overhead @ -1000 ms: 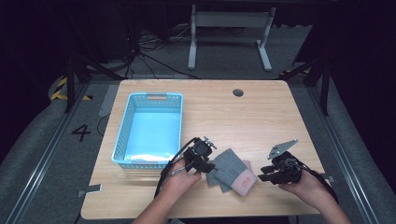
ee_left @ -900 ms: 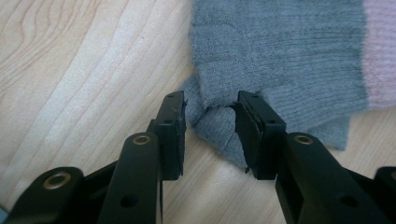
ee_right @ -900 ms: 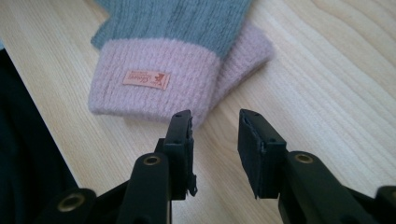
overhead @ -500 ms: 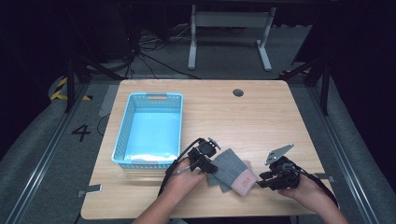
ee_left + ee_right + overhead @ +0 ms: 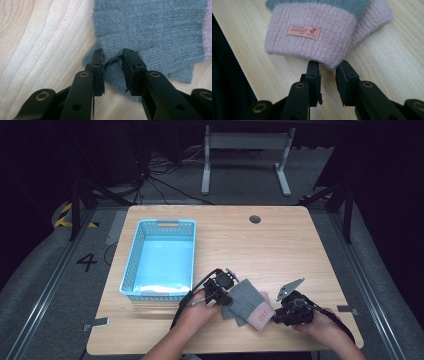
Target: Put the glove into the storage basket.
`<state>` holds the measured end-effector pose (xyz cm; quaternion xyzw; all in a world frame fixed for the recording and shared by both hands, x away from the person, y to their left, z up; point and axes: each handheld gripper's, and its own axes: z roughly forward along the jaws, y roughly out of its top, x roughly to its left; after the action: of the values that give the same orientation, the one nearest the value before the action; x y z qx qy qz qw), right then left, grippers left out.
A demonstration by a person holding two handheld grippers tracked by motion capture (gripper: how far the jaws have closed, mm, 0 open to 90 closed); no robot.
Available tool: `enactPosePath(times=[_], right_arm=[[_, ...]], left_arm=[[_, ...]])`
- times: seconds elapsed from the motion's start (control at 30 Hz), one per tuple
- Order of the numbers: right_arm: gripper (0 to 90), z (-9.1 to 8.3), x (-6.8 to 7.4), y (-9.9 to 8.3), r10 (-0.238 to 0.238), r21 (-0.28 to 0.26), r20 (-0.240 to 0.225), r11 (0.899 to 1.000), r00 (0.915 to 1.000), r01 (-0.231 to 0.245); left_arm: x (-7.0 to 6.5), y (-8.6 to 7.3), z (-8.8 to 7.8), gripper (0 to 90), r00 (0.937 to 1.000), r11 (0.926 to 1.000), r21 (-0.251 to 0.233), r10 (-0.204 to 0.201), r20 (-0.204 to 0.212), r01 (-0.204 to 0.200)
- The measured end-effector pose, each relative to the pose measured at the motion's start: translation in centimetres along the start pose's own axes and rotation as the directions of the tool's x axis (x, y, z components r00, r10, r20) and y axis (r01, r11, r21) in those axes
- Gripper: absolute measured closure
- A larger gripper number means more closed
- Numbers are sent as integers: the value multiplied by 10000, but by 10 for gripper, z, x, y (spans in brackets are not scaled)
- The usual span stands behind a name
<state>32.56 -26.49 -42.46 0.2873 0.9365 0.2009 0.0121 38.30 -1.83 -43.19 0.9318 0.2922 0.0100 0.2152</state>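
Observation:
A pair of grey knit gloves (image 5: 245,300) with pink cuffs (image 5: 261,318) lies stacked near the table's front edge. My left gripper (image 5: 227,296) is at the finger end. In the left gripper view its jaws (image 5: 112,56) stand narrowly apart, with a puckered fold of the grey glove (image 5: 155,30) pinched between them. My right gripper (image 5: 278,316) is at the cuff end. Its jaws (image 5: 329,65) are closed to a narrow gap on the lower corner of the pink cuff (image 5: 312,45), which carries a small orange label (image 5: 304,32).
A light blue plastic basket (image 5: 131,262) stands on the left half of the wooden table (image 5: 280,250), just behind my left hand. A round cable hole (image 5: 255,219) sits near the far edge. The table's front edge is close behind both hands.
My right gripper has slid left and reached the pink cuff. The left gripper has edged down onto the glove's finger end. The gloves lie where they were.

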Motion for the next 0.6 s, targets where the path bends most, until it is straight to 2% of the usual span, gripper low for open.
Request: enactPosePath(times=[0.13, 0.2, 0.23, 0.3, 0.33, 0.6], right_arm=[[769, 0, 0, 1, -20, 18, 55, 10000, 10000, 20], [777, 0, 1, 1, -12, 31, 76, 10000, 10000, 11], [795, 0, 1, 1, -44, 32, 87, 10000, 10000, 44], [804, 0, 1, 2, -44, 20, 94, 10000, 9999, 44], [809, 0, 1, 2, -33, 7, 96, 10000, 9999, 33], [825, -4, -1, 1, 107, -176, -2, 9998, 9999, -107]], left_arm=[[-2, 0, -1, 727, 10000, 9999, -105, 64, -60, -65], [-2, 0, -2, 771, 9998, 9999, -84, 122, -141, -123], [-3, 0, -4, 794, 9994, 9995, -221, 203, -274, -209], [-4, 1, -5, 848, 9994, 9994, -258, 212, -279, -219], [-5, 1, -8, 859, 9996, 9989, -395, 263, -125, -268], [-7, 2, -12, 886, 9990, 9985, -352, 407, -201, -414]])
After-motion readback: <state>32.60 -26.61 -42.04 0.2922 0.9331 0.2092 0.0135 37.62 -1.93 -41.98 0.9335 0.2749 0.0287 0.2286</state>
